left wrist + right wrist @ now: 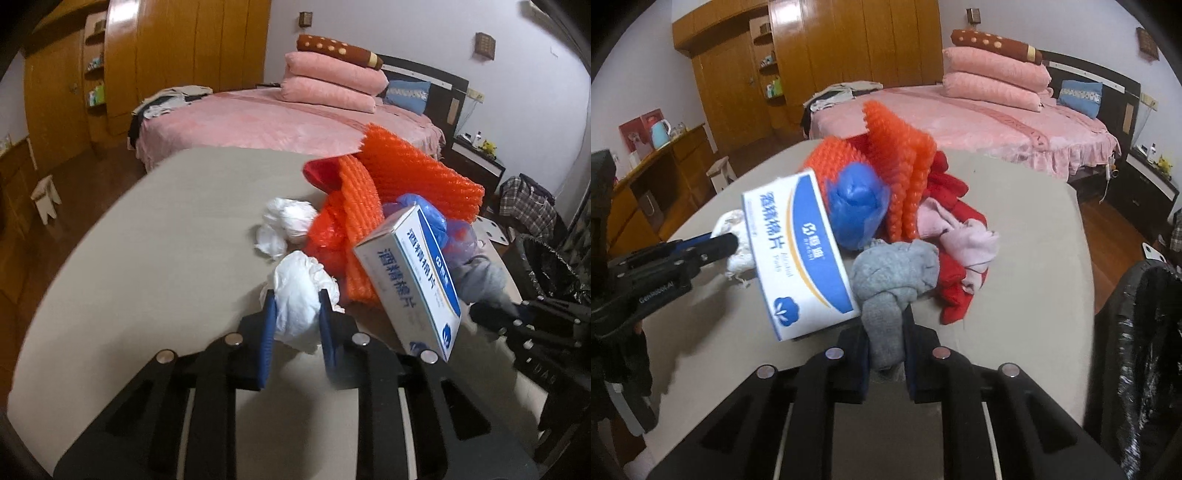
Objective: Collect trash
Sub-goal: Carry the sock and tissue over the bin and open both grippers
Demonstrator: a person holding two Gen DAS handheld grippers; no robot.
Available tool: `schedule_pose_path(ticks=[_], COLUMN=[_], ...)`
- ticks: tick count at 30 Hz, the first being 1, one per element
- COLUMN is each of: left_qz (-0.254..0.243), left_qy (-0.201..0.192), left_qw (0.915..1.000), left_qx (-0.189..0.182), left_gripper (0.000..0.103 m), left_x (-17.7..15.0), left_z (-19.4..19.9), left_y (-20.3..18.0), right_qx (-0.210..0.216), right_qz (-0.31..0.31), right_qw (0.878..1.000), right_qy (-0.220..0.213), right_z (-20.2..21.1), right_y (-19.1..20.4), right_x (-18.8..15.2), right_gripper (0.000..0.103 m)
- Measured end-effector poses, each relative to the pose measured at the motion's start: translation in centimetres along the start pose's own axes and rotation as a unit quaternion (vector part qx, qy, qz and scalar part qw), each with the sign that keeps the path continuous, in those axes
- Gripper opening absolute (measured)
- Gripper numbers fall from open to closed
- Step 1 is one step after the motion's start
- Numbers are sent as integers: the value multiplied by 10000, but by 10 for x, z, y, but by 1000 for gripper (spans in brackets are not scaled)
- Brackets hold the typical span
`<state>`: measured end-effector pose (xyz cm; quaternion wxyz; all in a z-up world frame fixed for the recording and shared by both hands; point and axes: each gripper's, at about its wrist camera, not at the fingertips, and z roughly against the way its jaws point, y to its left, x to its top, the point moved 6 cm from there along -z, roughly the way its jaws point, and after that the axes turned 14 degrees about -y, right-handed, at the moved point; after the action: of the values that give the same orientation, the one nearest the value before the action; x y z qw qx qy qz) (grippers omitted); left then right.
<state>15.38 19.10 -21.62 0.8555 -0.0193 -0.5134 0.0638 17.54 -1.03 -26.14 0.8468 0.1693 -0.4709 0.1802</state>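
Observation:
My left gripper (pixel 297 314) is shut on a crumpled white tissue (pixel 299 295) on the beige table (pixel 147 240); the right wrist view shows the same gripper (pixel 714 245) from the side. The right gripper (pixel 886 343) is shut on a grey sock (pixel 894 273) at the near edge of the pile. Between the two stands a tilted white-and-blue box (pixel 801 254), leaning on the heap. Behind it lie orange foam netting (pixel 886 162), a blue plastic bag (pixel 855 206) and a second tissue wad (pixel 284 225).
Red cloth (pixel 951 291) and pink cloth (pixel 964 236) lie at the pile's right side. A bin lined with a black bag (pixel 1145 350) stands off the table's right edge. A pink bed (pixel 979 122) and wooden wardrobes (pixel 849 55) fill the background.

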Motion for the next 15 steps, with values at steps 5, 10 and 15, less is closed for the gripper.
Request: schedule_pose_path(ticks=[5,10,15], left_qz=[183,55,-143], left_qy=[-40,-347,-570], left_qw=[9996,9994,9975], left_qx=[213,63,-386], left_gripper=[21,21,21], left_x=[1,24,47], left_z=[20,38,47], left_y=[7,-17,-65], right_qx=[69,80,-157], right_qz=[-119,-198,-339], right_qw=[9999,9992,9971], right_qy=[-73,-331,-664], right_z=[12,34,64], right_y=[-1,-10,-33], right_x=[7,22,40], right_gripper=[15,14,15])
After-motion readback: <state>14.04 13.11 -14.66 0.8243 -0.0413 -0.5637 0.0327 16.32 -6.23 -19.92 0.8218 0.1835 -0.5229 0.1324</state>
